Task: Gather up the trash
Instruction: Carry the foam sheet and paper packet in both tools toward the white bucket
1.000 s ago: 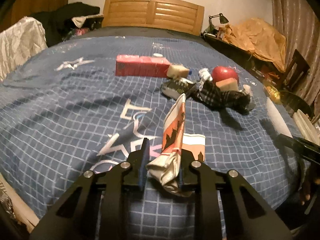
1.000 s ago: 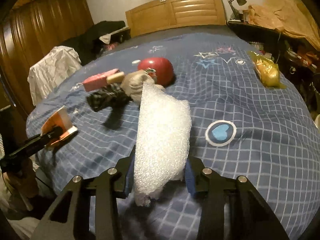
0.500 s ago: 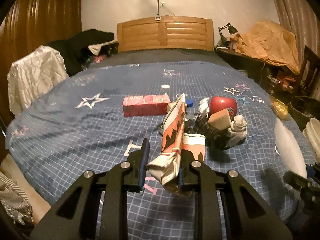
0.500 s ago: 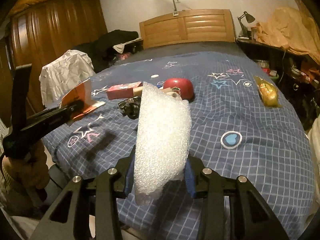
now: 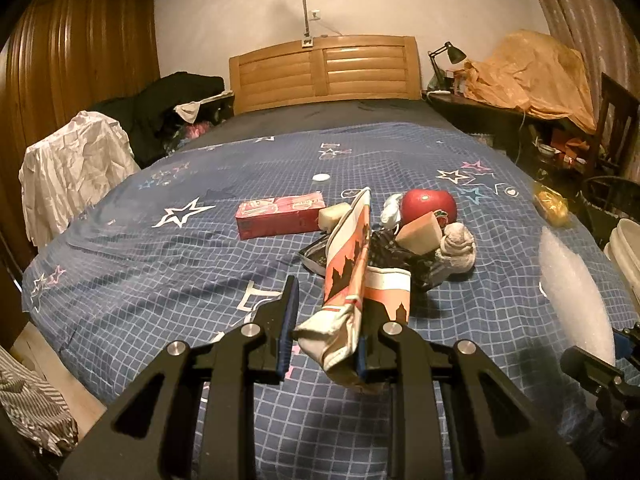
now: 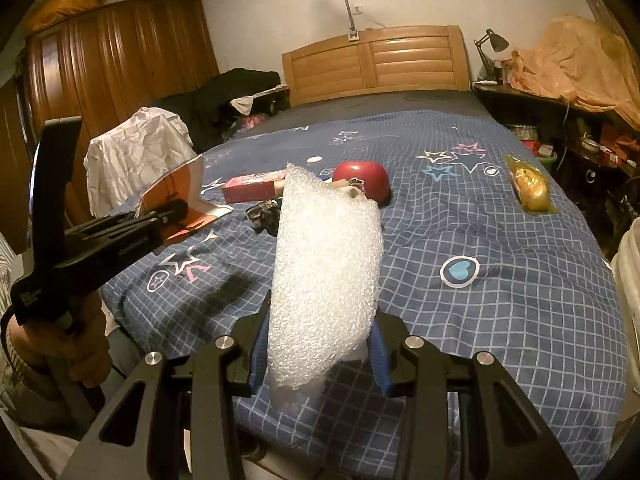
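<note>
Here both grippers are angling down over the bed (image 5: pixel 120 248): left gripper (image 5: pixel 324 336) pinching one wrapper (image 5: pixel 348 276), right gripper (image 6: pixel 320 344) clamping one bubble wrap (image 6: pixel 324 264).

A crumpled orange-and-white paper wrapper (image 5: pixel 347 280) stands upright off the bed, pinched at its lower end. A white bubble-wrap sheet (image 6: pixel 324 276) rises upright too, gripped at its base. Still on the bed lie a pink box (image 5: pixel 279 215), a red bag (image 5: pixel 429 206) and a yellow packet (image 6: pixel 530 189).
</note>
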A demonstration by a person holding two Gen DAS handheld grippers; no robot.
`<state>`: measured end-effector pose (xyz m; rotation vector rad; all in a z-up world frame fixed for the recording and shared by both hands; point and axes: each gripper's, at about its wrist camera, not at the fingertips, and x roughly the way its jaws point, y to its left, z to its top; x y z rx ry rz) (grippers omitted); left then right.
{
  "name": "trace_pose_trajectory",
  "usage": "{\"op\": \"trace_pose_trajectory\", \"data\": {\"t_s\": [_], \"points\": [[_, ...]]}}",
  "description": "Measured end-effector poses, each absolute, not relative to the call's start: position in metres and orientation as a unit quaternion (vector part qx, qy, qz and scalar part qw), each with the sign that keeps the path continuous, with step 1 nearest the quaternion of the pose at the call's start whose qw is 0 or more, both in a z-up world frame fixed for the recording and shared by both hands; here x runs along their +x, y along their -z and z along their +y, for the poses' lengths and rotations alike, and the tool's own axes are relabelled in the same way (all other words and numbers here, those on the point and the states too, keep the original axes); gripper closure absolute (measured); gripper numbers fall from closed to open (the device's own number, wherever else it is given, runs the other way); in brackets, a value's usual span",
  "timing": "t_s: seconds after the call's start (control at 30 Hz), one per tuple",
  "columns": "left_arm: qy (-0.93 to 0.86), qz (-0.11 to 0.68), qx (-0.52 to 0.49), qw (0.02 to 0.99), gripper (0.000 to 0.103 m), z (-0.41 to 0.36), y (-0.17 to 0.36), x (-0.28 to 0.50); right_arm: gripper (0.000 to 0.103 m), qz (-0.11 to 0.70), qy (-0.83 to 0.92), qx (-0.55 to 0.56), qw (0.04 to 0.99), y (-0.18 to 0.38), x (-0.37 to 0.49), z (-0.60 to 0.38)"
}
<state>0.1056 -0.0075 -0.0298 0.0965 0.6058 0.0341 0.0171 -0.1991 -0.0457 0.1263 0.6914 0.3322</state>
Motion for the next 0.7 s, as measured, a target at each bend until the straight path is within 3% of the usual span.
{"op": "trace_pose_trajectory", "data": {"t_s": [0.7], "points": [[0.069, 0.246, 0.068, 0.964, 0.081, -0.105, -0.010, 0.117, 0.060, 0.264, -0.069, 0.091, 0.958, -0.001, 0.000, -0.277]]}}
